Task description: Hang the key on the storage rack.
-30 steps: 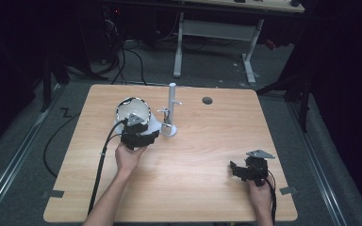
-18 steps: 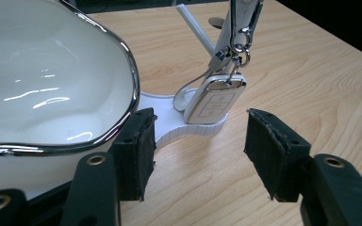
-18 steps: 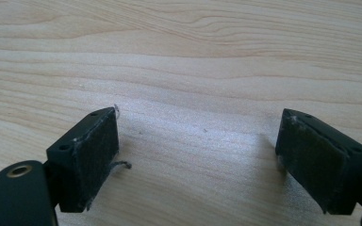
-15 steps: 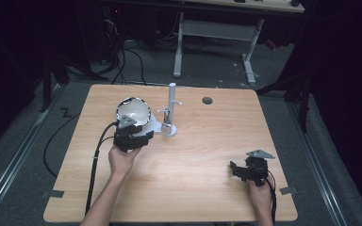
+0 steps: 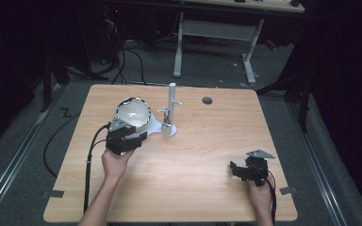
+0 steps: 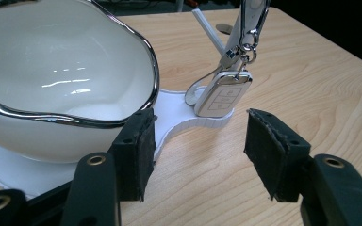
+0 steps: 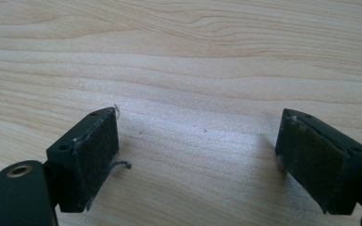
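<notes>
At a wooden table, we see a person's two forearms reach in from the near edge, each hand holding a black gripper. The left hand stretches forward and slightly right toward the middle of the table, carrying the left gripper up against the near side of a white bowl with a silver rim. In the left gripper view we find its jaws standing wide apart and holding nothing: one pad sits just beside the bowl's outer wall, over the edge of the white stand base, though we cannot tell whether it touches, and the other pad hangs over bare wood. Between and beyond the jaws a white key fob dangles from a metal clip on the stand's post, its lower end resting near the base. From above, the post rises just right of the bowl, with a dark round hole in the tabletop farther right. The right hand stays low near the table's near right corner, well apart from the bowl, holding the right gripper pointed left. In the right gripper view its jaws are spread wide over bare wood grain, gripping nothing, with a loose thread trailing from one pad.
</notes>
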`<state>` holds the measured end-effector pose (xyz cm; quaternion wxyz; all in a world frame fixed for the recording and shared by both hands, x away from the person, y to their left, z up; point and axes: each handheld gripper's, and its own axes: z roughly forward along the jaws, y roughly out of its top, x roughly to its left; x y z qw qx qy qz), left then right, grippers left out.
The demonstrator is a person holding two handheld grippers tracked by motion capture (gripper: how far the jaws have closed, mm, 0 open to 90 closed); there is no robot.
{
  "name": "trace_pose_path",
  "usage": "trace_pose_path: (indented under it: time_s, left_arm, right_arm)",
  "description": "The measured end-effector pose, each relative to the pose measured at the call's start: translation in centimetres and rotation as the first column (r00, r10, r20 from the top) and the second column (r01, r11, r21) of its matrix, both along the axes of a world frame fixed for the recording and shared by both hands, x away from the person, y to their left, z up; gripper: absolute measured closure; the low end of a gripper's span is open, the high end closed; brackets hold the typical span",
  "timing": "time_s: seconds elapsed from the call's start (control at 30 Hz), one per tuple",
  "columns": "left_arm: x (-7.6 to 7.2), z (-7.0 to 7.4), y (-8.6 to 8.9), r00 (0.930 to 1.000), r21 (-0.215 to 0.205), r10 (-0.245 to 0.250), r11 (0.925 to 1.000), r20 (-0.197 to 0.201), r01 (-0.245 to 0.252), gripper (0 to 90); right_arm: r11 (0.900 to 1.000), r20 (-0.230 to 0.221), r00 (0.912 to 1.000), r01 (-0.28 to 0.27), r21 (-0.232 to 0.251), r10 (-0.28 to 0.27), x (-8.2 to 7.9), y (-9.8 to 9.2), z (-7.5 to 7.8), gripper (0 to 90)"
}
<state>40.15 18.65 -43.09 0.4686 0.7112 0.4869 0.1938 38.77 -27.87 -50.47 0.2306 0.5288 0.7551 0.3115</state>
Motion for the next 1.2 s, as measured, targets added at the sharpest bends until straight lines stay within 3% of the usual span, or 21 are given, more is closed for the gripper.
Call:
trace_pose_path:
  time_s: [1.2]
  left_arm:
    - [-3.2,0.0,2.7,0.9989,-0.044,0.042,0.9982,0.021,-0.041,44.1]
  right_arm:
    - [1.0,0.0,1.0,0.0,0.0,0.0,0.0,0.0,0.0,14.0]
